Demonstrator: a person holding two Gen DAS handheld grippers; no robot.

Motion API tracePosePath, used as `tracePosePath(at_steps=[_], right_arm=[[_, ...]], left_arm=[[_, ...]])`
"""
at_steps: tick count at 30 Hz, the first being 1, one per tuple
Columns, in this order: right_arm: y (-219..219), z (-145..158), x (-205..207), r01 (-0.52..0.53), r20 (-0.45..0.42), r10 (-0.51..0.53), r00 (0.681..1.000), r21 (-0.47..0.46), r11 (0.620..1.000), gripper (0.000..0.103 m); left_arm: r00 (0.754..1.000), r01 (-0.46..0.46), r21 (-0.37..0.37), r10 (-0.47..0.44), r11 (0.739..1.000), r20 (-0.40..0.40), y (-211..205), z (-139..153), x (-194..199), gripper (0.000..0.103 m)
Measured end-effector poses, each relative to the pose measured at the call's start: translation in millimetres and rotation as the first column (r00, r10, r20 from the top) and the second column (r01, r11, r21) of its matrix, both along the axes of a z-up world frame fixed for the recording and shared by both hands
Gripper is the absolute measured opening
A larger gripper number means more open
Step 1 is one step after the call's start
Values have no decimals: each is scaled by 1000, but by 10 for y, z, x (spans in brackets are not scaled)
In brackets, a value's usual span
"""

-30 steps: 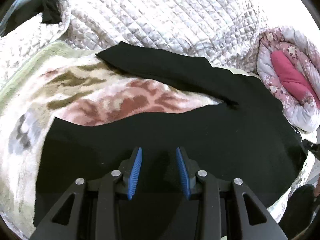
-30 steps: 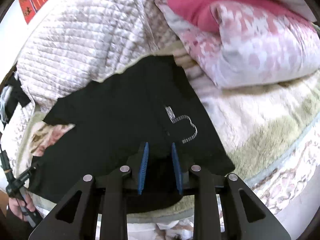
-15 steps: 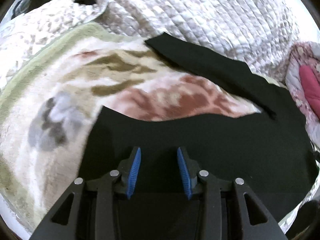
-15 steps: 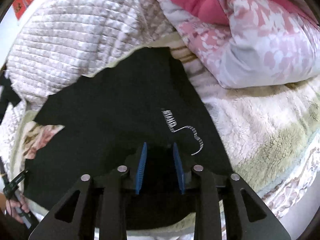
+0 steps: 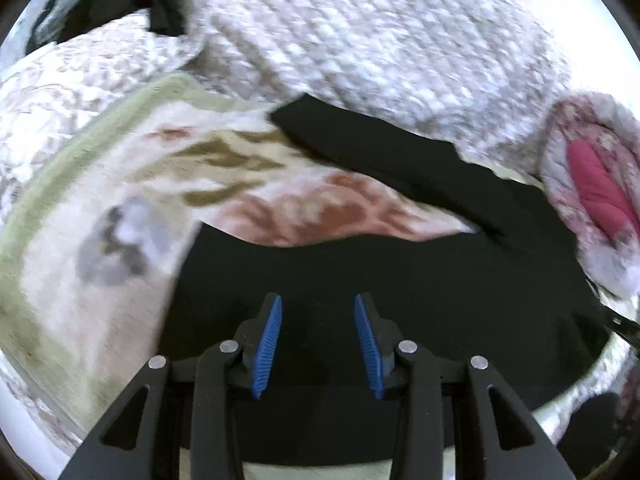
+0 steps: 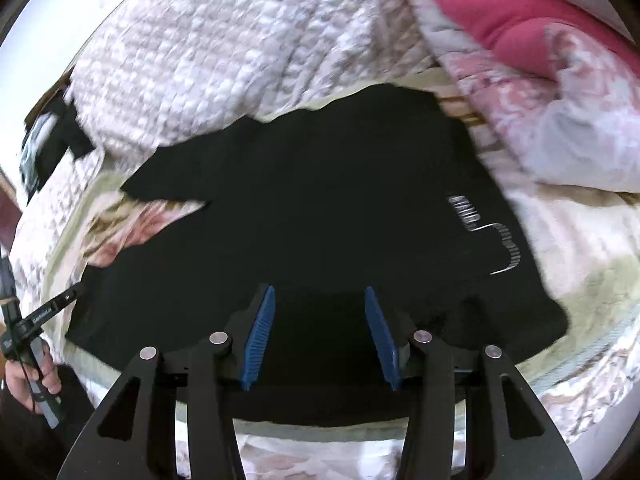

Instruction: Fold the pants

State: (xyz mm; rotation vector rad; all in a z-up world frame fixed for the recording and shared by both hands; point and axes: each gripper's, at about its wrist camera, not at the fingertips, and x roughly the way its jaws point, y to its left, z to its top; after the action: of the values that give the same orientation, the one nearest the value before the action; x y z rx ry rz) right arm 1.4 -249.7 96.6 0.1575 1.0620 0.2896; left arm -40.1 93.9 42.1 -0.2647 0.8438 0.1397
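Black pants (image 5: 400, 276) lie spread on a patterned fleece blanket (image 5: 120, 208), legs splayed apart with blanket showing between them. My left gripper (image 5: 318, 308) is open and empty over the near leg. In the right wrist view the pants (image 6: 320, 200) show a white printed logo (image 6: 488, 232) near the waist at the right. My right gripper (image 6: 320, 300) is open and empty above the waist area. The left gripper (image 6: 64, 300) shows at the left edge there.
A white quilted cover (image 5: 380, 40) lies bunched behind the pants. A pink floral duvet (image 6: 540, 60) sits at the right. Dark clothing (image 5: 120, 8) lies at the far left. The bed's front edge (image 6: 360, 440) runs below the right gripper.
My right gripper has opened wider and shifted left, away from the logo. My left gripper has moved left along the near leg, then slightly back right; still open.
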Motion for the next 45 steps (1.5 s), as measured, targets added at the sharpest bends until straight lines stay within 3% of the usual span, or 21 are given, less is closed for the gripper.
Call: tracePosePath(at_steps=[4,8,10,13,17,28,37,45], right_arm=[[198,-65,-54,-70,-12,70,997,-17,997,48],[269,-132,-89,-103,-39,102,994,-25,994,48],[264,-123,-103,-106,-33,105,994,-20,994,48],[261,-100,-78,-104,-28,104,994,-17,994,48],[293,-72,11,-118,-20,118,993,-21,993,57],[447,75,415,-190,26,191,981,-38,981,60],[463,1,1110,-249,24,253,967,-99,963,61],[489,-288,2016,-301,22,309,951,-173,938,68]], left_arm=[[996,88,0,-88,996,-18,-315,-102,14,41],[990,119,30,-116,992,-82,-481,-326,95,41],[989,133,67,-127,989,-76,-536,-296,81,41],[989,135,33,-132,990,-69,-507,-220,77,41],[989,141,36,-139,989,-50,-505,-103,116,41],[985,172,80,-172,982,-9,-574,207,512,41],[975,222,130,-224,966,-1,-582,307,1059,44],[969,244,136,-245,960,-7,-425,228,1986,54]])
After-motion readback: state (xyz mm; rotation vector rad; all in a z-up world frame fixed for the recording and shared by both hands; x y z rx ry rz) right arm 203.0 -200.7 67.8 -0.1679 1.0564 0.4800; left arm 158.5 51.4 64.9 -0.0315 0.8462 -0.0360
